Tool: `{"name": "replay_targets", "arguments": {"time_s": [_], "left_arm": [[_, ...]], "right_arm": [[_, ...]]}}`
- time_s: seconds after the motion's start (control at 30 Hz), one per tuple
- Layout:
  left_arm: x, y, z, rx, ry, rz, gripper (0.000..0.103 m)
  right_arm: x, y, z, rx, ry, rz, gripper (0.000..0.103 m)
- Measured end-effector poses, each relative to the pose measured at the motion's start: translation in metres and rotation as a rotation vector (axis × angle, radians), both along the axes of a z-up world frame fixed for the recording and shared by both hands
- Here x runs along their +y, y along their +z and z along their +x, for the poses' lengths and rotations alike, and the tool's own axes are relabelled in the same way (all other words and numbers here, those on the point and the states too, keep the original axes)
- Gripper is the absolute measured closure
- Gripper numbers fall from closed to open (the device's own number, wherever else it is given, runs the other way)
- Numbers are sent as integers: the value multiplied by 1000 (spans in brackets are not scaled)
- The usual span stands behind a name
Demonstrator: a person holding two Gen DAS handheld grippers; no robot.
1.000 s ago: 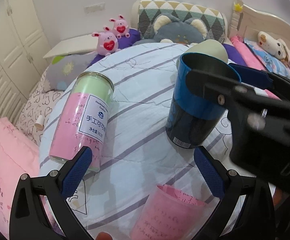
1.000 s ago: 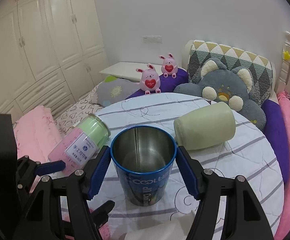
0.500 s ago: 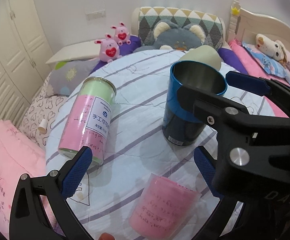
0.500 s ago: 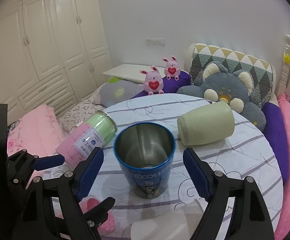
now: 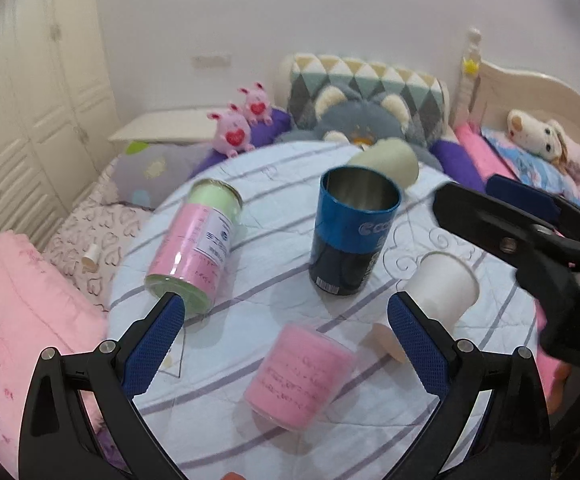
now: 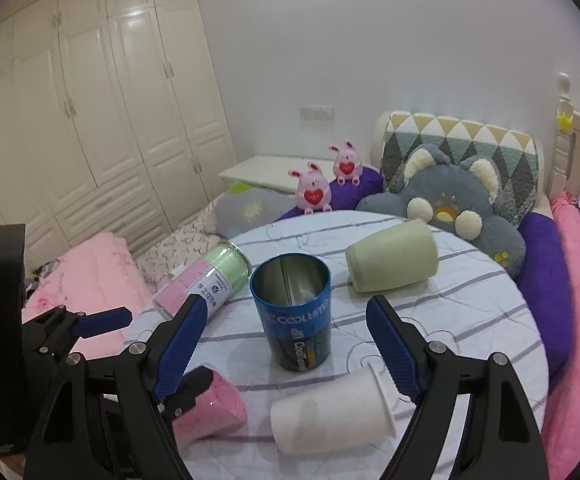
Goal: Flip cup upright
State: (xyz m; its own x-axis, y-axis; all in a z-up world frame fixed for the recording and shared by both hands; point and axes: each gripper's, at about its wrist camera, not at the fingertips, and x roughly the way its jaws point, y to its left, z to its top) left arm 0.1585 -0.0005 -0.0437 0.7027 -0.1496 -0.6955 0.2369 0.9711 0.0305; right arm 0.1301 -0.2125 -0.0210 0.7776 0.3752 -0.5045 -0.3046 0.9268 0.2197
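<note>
A blue metal cup (image 5: 350,236) stands upright, mouth up, on the round table (image 5: 273,184); it also shows in the right wrist view (image 6: 296,316). My right gripper (image 6: 285,340) is open and empty, drawn back from the cup, and shows at the right of the left wrist view (image 5: 502,208). My left gripper (image 5: 285,340) is open and empty above a pink cup (image 5: 300,378) lying on its side. A white cup (image 6: 332,418), a pale green cup (image 6: 394,260) and a pink-green canister (image 5: 193,248) also lie on their sides.
The table wears a striped white cloth and stands by a bed with a grey plush pillow (image 6: 450,204), pink bunny toys (image 6: 314,194) and pink bedding (image 6: 85,268). White wardrobes (image 6: 89,120) line the left wall.
My right gripper has let go of the blue cup, opened and drawn back. Both grippers have pulled away from the table, bringing the white and pink cups into view.
</note>
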Motion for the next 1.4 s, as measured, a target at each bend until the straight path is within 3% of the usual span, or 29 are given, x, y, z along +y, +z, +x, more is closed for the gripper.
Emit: {"name": "replay_targets", "arguments": {"time_s": [0.23,0.43,0.9,1.4], "left_arm": [[-4,21,-38,-141,52,-8,1],[-16,31,-71,-199,41,-8,1],[-36,36,-123,-276,59,21,1],[-43,43,-139,-325,85,6,1]], "right_arm": [[-26,15,-40,-74,-24,17,20],[-45,21,-69,-121,-52,35,20],[-64,17,-111,-170,-35,17,20],[-75,16,-132,-227,-82,3,20]]}}
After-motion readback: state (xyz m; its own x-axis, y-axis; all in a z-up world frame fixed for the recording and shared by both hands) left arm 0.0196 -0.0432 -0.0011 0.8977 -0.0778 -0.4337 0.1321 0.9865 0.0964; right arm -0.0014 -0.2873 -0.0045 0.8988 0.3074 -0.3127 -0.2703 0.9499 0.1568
